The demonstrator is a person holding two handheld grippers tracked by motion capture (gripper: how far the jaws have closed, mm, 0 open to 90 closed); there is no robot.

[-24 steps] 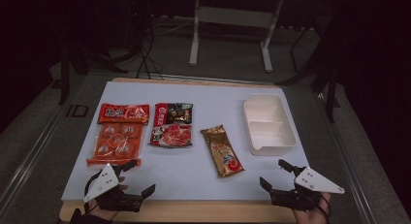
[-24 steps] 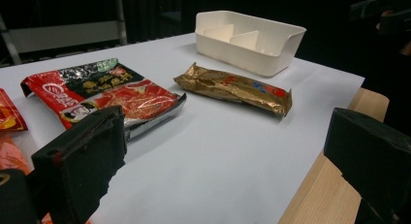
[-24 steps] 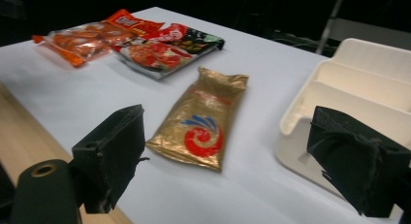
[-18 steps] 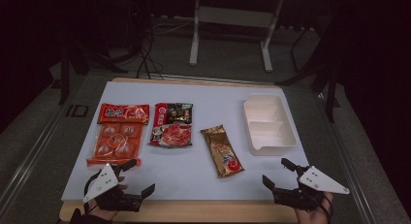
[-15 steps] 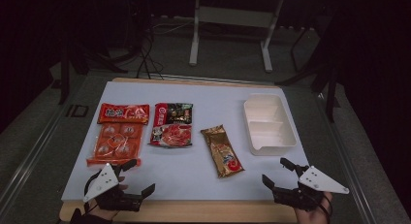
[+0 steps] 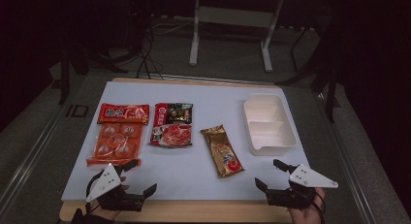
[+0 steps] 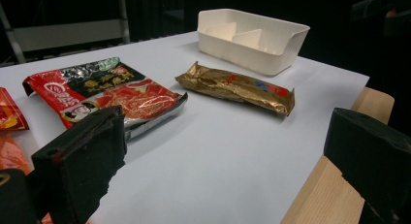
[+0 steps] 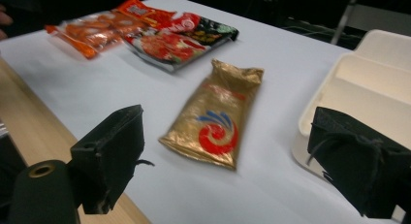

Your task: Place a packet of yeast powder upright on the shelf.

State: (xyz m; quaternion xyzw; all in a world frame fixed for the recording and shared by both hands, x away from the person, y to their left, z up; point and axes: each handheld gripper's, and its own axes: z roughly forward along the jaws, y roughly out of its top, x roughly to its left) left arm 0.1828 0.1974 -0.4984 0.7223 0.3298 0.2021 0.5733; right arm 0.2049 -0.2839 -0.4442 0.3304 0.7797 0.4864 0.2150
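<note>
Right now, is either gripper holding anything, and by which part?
Nothing is held. The left gripper and right gripper both stand open near the table's front edge, jaws empty.

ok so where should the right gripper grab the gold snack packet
Probably across the narrow width of the gold snack packet, from above near its middle. It lies flat, its long axis running away from the right gripper, so the open jaws can straddle its long edges.

Left claw point(image 6: 138, 176) and right claw point(image 6: 271, 173) (both agape)
</note>
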